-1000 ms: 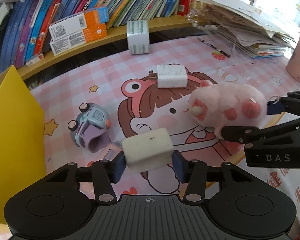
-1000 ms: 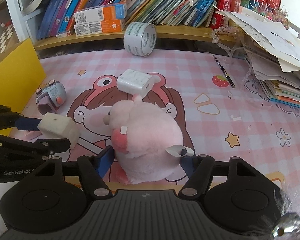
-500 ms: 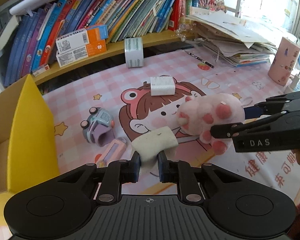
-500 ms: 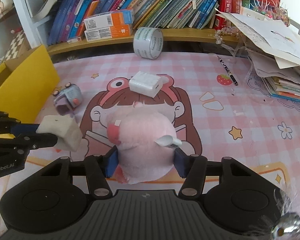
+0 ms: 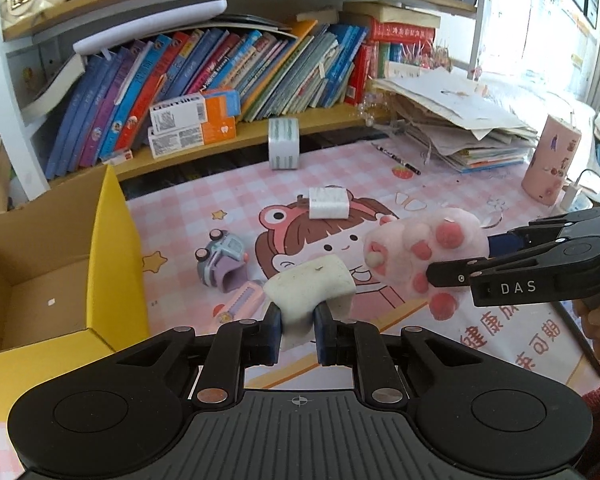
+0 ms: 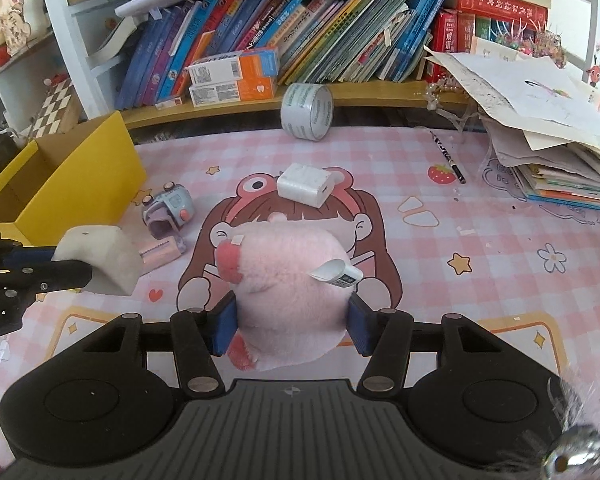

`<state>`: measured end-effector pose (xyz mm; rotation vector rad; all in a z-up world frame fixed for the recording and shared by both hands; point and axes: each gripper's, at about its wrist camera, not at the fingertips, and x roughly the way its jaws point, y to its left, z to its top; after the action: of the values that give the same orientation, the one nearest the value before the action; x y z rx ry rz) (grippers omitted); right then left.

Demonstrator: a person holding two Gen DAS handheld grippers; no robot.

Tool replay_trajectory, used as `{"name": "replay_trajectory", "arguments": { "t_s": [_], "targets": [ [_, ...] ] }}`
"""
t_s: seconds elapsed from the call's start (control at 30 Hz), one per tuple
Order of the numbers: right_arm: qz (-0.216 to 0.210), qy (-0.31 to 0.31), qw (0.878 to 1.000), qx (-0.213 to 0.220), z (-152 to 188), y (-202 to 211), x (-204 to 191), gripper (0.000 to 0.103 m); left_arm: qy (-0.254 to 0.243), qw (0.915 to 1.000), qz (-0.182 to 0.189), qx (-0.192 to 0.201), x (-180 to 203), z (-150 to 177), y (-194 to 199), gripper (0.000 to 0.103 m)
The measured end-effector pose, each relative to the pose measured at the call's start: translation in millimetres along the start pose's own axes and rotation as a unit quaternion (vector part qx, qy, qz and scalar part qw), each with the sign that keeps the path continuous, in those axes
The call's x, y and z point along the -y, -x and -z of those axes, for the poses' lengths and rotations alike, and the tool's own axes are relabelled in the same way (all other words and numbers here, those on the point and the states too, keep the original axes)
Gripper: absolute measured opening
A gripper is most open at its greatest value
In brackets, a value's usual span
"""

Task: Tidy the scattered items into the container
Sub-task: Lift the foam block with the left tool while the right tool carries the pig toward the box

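The left claw point(image 5: 297, 330) is clenched hard on a squashed white sponge block point(image 5: 310, 286), held clear above the surface, while the right claw point(image 6: 290, 326) grips a pink plush paw point(image 6: 290, 276) between its blue pads, also lifted off the pink checked mat point(image 6: 400, 160). Both loads hang over the middle of the surface, not yet over the yellow cardboard box point(image 5: 112, 248) that stands open at the left edge. As far as the left wrist view shows, the box interior holds nothing but bare cardboard, so the tidying looks to be in its opening stage: two items picked up, none delivered. Still lying on the mat are a small purple toy car point(image 6: 168, 208) near the box, a pink stapler-like thing point(image 6: 160, 252) just beside it, a white charger point(image 6: 306, 184) at the cartoon figure's head, and a roll of tape point(image 6: 308, 112) against the shelf edge. A pencil point(image 6: 446, 156) also lies near the stacked papers point(image 6: 540, 128); whether it counts among the scattered items is unclear. The likely next step is carrying both loads leftward to the box.
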<state>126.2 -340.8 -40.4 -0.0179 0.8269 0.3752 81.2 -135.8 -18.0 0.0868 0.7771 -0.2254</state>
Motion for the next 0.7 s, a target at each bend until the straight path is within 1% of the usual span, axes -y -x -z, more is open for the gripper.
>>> {"name": "replay_trajectory", "arguments": {
  "t_s": [0.2, 0.53, 0.7],
  "targets": [
    [0.000, 0.007, 1.000, 0.005, 2.3, 8.6, -6.6, 0.053, 0.003, 0.9999, 0.002, 0.015, -0.9, 2.3, 11.7, 0.015],
    [-0.003, 0.023, 1.000, 0.005, 3.9, 11.7, -17.0, 0.053, 0.018, 0.9992, 0.001, 0.037, -7.5, 5.2, 30.7, 0.015],
    [-0.005, 0.032, 0.999, 0.004, 4.0, 12.5, -22.2, 0.053, 0.025, 0.9988, -0.001, 0.042, -10.0, 7.3, 34.8, 0.015]
  ]
}}
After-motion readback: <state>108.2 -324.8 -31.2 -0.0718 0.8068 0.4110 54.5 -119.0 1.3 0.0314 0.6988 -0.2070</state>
